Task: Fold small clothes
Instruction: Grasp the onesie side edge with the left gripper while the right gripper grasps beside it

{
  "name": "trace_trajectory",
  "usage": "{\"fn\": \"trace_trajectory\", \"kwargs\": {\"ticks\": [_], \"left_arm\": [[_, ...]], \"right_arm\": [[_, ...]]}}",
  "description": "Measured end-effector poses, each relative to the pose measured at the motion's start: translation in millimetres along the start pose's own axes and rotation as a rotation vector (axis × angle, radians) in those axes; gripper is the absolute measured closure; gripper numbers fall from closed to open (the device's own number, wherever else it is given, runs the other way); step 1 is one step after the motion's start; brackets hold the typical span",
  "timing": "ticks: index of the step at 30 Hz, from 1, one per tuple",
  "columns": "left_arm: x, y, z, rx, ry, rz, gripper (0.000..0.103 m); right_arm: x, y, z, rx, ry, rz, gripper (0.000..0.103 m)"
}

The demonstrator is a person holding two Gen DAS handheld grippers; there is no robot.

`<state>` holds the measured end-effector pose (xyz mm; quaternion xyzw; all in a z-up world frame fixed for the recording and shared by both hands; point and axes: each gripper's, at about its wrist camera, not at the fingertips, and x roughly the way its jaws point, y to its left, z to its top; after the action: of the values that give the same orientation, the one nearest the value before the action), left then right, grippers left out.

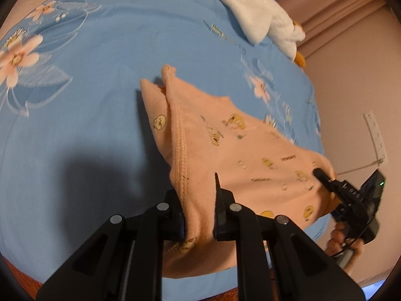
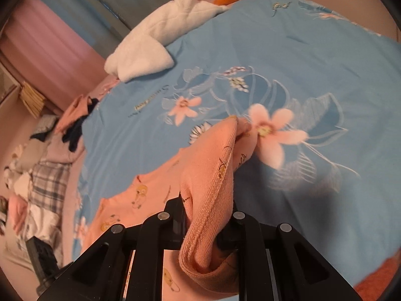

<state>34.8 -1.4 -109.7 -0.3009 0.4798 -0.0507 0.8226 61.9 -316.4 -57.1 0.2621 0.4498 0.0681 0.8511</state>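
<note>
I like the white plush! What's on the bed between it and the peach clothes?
Only bare blue sheet lies between plush and garment, in both views.

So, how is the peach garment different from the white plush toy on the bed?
The peach garment has small yellow prints; the white plush toy is plain with orange parts. The garment is pinched by the left gripper and right gripper; the toy lies untouched near the blue sheet's far edge. Both are soft.

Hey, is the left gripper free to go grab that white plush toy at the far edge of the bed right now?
Probably not. The left gripper is shut on the peach garment, which the right gripper also holds. The white plush toy lies well beyond, across bare blue bedsheet.
</note>
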Motion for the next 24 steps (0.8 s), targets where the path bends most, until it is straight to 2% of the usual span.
{"fn": "trace_trajectory", "kwargs": {"ticks": [4, 8, 11, 14, 17, 20, 24], "left_arm": [[17.2, 2.8, -14.0, 0.061, 0.043, 0.102, 0.08], [12.5, 11.2, -15.5, 0.035, 0.034, 0.09, 0.075], [6.6, 14.4, -16.9, 0.045, 0.021, 0.107, 0.068], [-3.1, 18.9, -18.5, 0.027, 0.004, 0.123, 0.06], [-10.2, 22.9, -13.7, 0.018, -0.018, 0.126, 0.056], [-19.6, 31.3, -12.4, -0.001, -0.034, 0.123, 0.051], [-31.0, 42.3, -12.5, -0.018, -0.061, 0.136, 0.051]], "right_arm": [[8.9, 13.6, -0.9, -0.064, 0.017, -0.105, 0.085], [3.4, 50.2, 0.6, -0.2, -0.027, -0.174, 0.085], [1.8, 83.8, -0.7, -0.319, -0.041, -0.188, 0.085], [4.2, 114.3, -8.0, -0.421, -0.044, -0.173, 0.085], [11.1, 144.0, -21.8, -0.512, -0.017, -0.132, 0.085], [25.0, 167.8, -39.6, -0.586, 0.034, -0.09, 0.085], [54.7, 186.6, -68.6, -0.631, 0.164, -0.016, 0.084]]}}
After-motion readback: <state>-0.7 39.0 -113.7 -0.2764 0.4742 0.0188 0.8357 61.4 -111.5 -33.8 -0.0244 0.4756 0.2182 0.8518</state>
